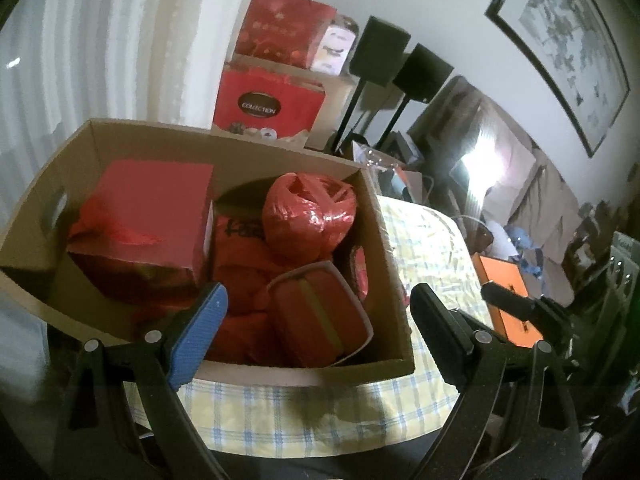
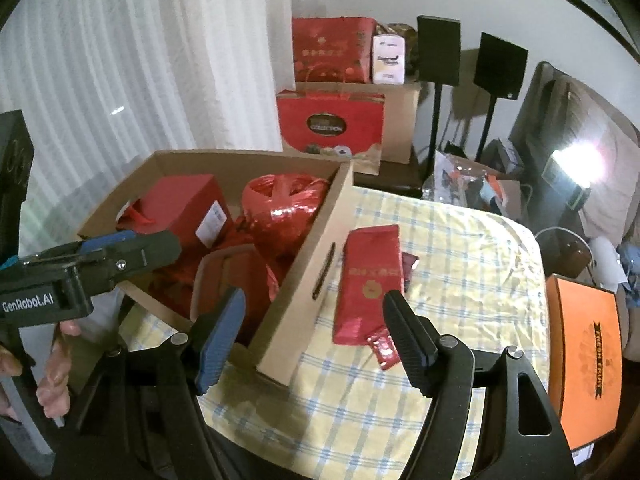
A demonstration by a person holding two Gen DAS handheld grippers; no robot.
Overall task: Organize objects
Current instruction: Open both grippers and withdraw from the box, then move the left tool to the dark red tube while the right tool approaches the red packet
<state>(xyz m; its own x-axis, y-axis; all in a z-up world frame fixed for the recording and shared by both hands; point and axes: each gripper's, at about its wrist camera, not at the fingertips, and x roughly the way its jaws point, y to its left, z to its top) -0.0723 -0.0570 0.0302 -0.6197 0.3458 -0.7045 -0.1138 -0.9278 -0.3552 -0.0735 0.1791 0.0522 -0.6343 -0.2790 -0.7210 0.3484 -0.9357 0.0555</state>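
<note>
We are at a table under a yellow-and-blue checked cloth [image 2: 460, 248], with pale curtains behind it, red gift bags and two black speakers on stands against the wall, and an orange box [image 2: 584, 360] at the right edge.

What remains loose on the cloth is a flat red packet [image 2: 370, 280], lying just beside the outer wall of the cardboard box [image 2: 308, 264] and apart from it. Its long axis runs away from us, roughly parallel to that wall. A couple of small red sachets [image 2: 384, 348] lie at its near end, one partly tucked under it.

The box already holds a red carton [image 1: 152, 216], a round bundle wrapped in red film [image 1: 308, 216] and a pink lidded container [image 1: 320, 316], crowded together.

Our right gripper [image 2: 314, 332] hovers with its jaws apart and nothing between them; the packet lies just ahead, toward the right-hand finger. Our left gripper [image 1: 316, 320] hangs over the box, also spread wide and empty.

So we judge the right hand the nearer one. The packet's narrow width lies across the jaws, which suits a pinch at its near end, then a short carry leftward over the wall.
</note>
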